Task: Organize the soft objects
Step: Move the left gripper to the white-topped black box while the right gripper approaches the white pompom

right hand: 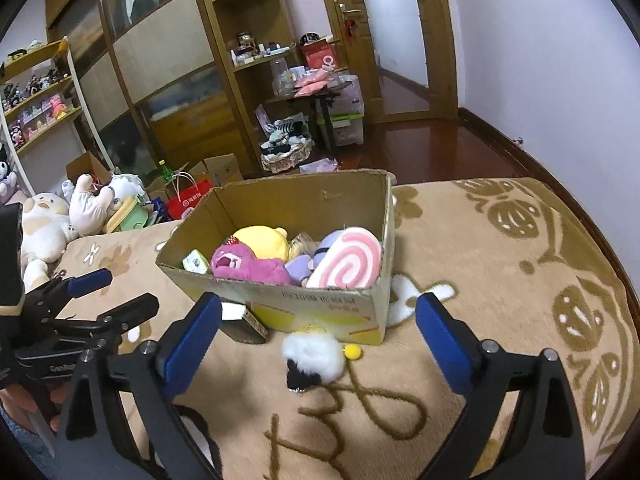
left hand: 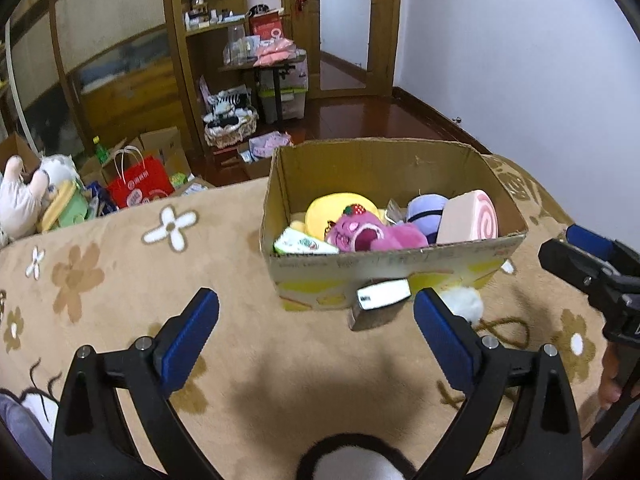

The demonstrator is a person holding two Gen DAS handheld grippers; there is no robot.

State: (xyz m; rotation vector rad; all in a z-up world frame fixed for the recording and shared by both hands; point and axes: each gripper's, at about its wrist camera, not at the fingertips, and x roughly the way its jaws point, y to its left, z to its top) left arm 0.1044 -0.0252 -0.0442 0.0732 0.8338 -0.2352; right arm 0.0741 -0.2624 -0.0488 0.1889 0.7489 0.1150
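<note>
Beige floral blanket (right hand: 500, 280), cardboard box (right hand: 320, 304) w/ plushies (pink bear (right hand: 244, 266), swirl roll (right hand: 348, 266))

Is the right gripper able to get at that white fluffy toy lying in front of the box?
Probably yes: the right gripper is open, the white fluffy toy lies on the blanket just ahead, nothing between.

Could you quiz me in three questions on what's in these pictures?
1. True or false: both tongs, left and right, stand open and hold nothing.
2. Which toy lies outside the box? A pink bear, B swirl cushion, C white fluffy toy.
3. Fill in: the box stands on a beige ___ with flower patterns.

Key:
1. True.
2. C: the white fluffy toy lies in front of the box; the pink bear and swirl cushion are inside.
3. Blanket.
</note>
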